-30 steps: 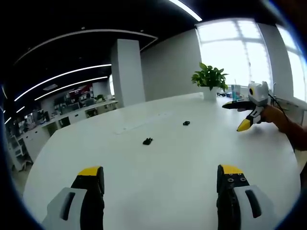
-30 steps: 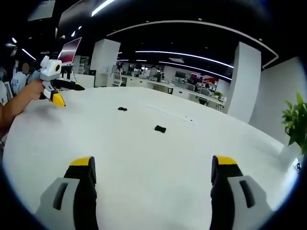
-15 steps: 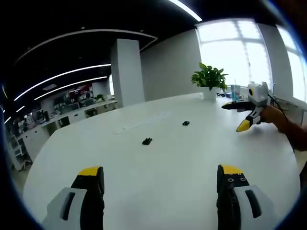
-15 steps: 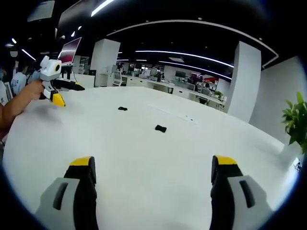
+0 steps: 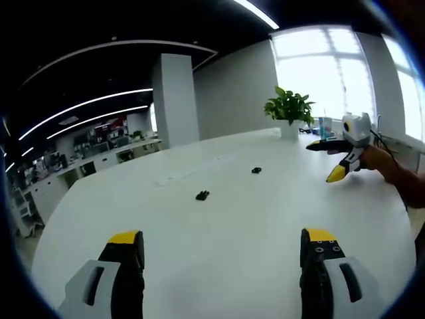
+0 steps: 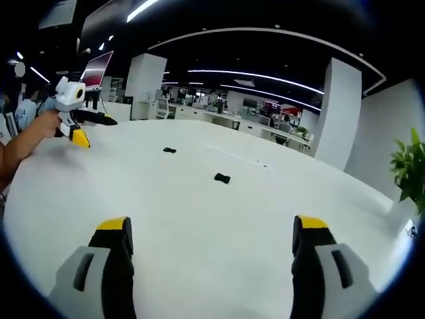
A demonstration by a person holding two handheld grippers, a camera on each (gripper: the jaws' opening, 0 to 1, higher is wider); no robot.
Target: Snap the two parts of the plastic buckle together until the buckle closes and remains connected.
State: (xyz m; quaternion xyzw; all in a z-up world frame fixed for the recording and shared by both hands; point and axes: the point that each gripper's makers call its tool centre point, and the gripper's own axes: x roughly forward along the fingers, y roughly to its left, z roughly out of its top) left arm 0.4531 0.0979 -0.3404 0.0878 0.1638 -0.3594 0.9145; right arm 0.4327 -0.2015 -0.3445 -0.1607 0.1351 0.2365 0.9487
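The left gripper (image 5: 222, 244) hung above the white surface (image 5: 219, 219) with its jaws wide apart, holding nothing. The right gripper (image 6: 211, 232) did likewise, jaws spread and empty. Two small black buckle parts lay well apart from each other out on the surface, one (image 5: 202, 195) nearer, the other (image 5: 256, 170) farther off. A potted plant (image 5: 289, 109) stood at the far edge near the window.
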